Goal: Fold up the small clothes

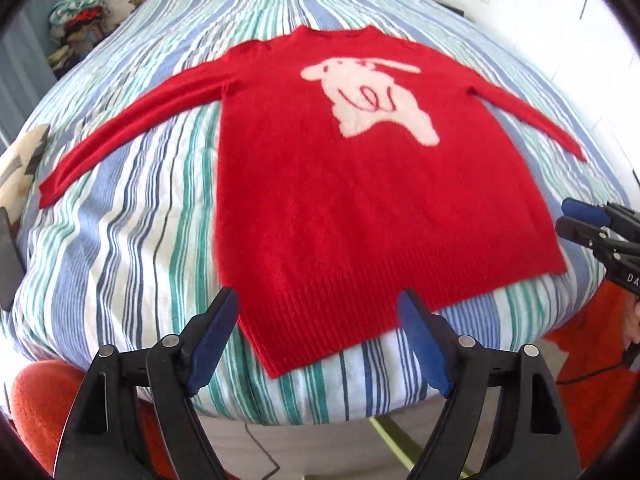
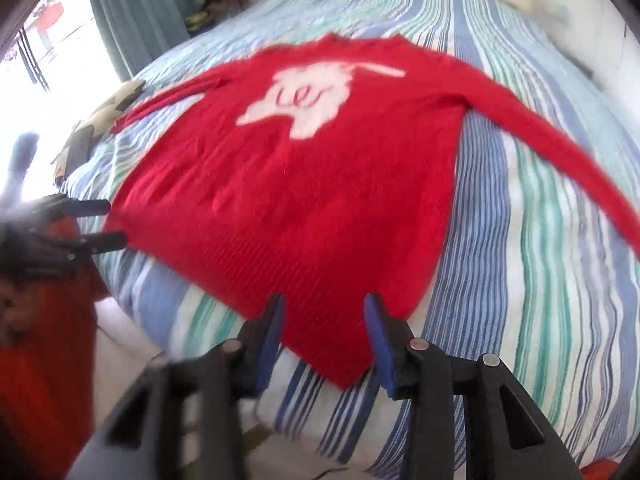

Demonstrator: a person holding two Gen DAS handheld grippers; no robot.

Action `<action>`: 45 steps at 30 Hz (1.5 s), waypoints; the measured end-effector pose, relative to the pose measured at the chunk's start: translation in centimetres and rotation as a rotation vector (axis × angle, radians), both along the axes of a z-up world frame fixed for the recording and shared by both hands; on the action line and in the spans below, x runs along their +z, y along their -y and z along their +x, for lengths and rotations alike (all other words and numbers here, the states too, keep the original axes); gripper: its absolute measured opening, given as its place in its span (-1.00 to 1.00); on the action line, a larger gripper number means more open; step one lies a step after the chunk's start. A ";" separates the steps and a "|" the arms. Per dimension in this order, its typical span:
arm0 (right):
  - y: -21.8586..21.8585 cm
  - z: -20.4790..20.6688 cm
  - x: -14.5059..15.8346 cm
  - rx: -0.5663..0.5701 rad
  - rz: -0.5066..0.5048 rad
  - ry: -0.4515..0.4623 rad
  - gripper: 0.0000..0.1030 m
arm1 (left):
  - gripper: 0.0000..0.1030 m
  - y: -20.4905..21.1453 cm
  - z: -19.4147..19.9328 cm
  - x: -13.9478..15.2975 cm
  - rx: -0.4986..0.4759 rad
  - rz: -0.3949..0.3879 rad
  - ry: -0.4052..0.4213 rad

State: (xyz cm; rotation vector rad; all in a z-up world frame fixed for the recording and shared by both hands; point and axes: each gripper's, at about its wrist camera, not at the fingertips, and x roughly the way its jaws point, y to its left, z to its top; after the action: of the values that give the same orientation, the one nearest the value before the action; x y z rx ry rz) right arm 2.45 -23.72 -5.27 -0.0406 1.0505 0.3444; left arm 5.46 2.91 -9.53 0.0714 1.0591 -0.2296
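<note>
While both grippers' fingers gape empty, red sweater point(image 1: 352, 200) flat on striped bedspread point(image 1: 132, 240).

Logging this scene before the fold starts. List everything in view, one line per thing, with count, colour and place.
sweater: one, red with a white figure on the chest, spread flat on the bed, both sleeves out.
bedspread: one, striped blue, green and white, under the sweater.
cushion: one, cream with dark patches, at the bed's left edge.
clothes pile: one, mixed colours, far left beyond the bed.
curtain: one, teal, by the window.
left claw: one, black with blue pads, open, near the hem.
right claw: one, black with blue pads, open, over the hem corner.
</note>
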 end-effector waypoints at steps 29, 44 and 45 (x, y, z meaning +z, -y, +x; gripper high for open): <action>-1.9 3.5 -5.9 -0.073 -0.038 0.054 0.12 | 0.99 0.8 4.4 -7.9 0.133 0.014 0.068; -2.3 3.4 -5.9 -0.074 -0.076 0.059 0.13 | 0.99 0.8 4.4 -7.9 0.131 0.017 0.070; -2.3 3.4 -5.9 -0.075 -0.078 0.059 0.13 | 0.99 0.8 4.4 -7.9 0.131 0.017 0.068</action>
State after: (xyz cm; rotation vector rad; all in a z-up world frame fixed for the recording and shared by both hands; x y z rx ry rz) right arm 5.82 -21.39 -11.17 -0.0805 1.0041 0.2329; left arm 9.83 2.11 -17.48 0.0248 0.9937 -0.0991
